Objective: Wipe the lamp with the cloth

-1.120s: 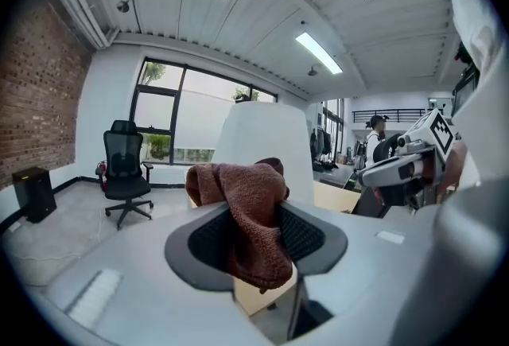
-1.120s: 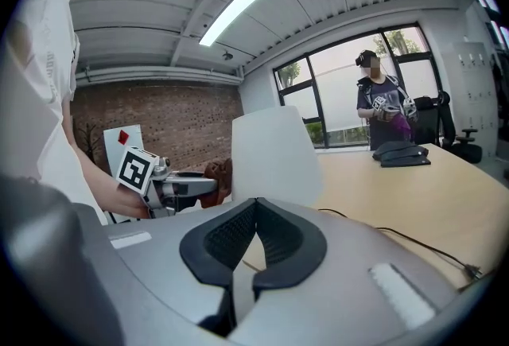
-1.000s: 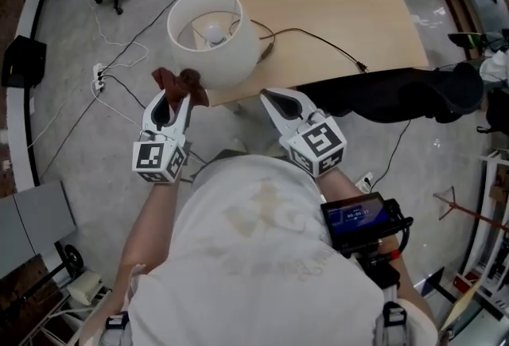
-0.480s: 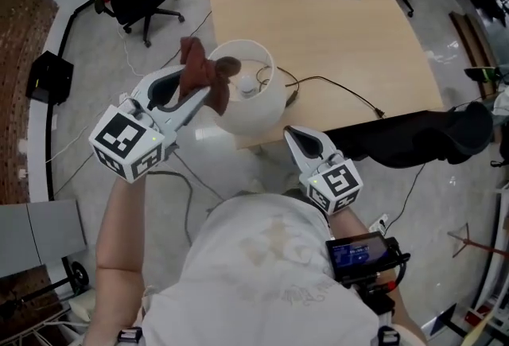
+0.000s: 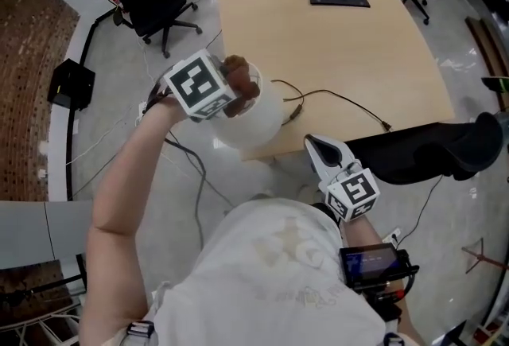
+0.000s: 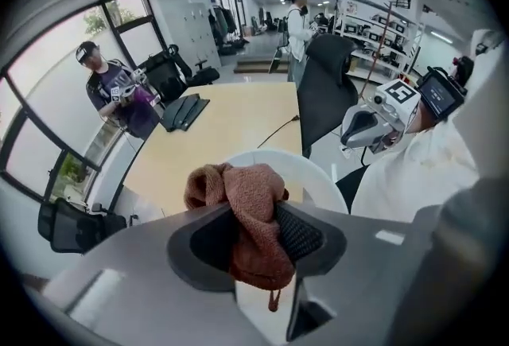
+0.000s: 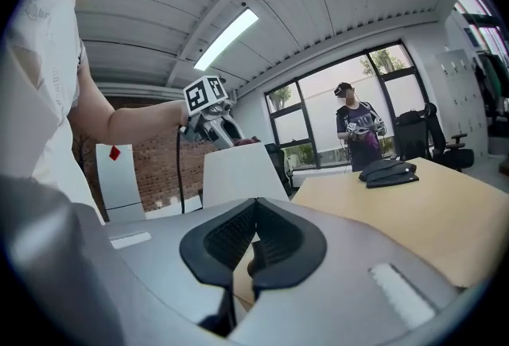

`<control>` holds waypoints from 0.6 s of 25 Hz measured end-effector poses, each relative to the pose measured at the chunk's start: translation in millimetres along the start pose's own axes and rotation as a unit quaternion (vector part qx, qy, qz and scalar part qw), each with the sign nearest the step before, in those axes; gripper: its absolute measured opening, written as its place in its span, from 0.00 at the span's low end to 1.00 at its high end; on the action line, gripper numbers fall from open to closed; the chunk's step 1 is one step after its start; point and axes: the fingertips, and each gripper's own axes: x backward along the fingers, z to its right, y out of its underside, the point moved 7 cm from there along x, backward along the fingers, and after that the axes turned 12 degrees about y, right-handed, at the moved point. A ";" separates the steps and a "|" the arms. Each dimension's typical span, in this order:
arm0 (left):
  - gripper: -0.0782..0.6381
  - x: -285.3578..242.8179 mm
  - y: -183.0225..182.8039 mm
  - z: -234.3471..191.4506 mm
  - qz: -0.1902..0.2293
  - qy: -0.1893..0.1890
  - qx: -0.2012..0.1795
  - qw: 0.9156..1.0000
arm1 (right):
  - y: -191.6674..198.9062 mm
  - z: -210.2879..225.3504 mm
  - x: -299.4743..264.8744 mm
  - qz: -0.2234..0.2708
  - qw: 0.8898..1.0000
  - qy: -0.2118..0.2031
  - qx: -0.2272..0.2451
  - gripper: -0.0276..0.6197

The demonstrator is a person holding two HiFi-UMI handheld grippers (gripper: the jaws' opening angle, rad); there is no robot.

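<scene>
**Left claw carries the cloth up over the lampshade**

Swinging up and across from the near side of the lamp, my left claw (image 6: pixel 253 213) now points steeply down over the open top of the white lampshade (image 5: pixel 262 120), with its marker cube turned up towards the head camera. A second ago it was low, in front of the shade. Its jaws are clamped on the rust-brown cloth (image 6: pixel 242 192), which is bunched between the pads with a tail hanging below them. In the left gripper view the shade's rim curves just behind the cloth. I can't tell from any view whether the fabric is touching the rim yet or only hanging above it.

My right claw (image 7: pixel 253 245) has shifted a little too, but it stays off to the side near the front edge of the tabletop (image 5: pixel 342 42), well apart from the lamp. Its jaws are together with nothing between them.

The lamp stands at the near left corner of the tabletop, and its cord (image 5: pixel 338 96) trails away across the wood.

I judge this as the approach ending and the wiping about to start. The cloth is secure and lined up with the top of the shade, so the next move needs a gentle drop onto the rim and then a sweep around it. The shade looks light, and with the right claw not bracing it, a firm push could tip or slide the lamp towards the edge.
</scene>
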 end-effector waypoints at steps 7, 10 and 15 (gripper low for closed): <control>0.32 -15.8 -9.0 -4.9 -0.027 0.034 0.025 0.999 | -4.4 13.8 4.8 0.014 0.999 -0.028 0.011 0.06; 0.32 -9.9 -8.2 -0.1 -0.051 0.078 0.021 0.995 | -0.8 16.6 4.2 0.013 0.999 -0.041 0.016 0.06; 0.32 2.8 0.1 5.8 -0.135 0.088 0.009 0.987 | -3.1 23.6 1.3 0.018 0.998 -0.054 0.019 0.06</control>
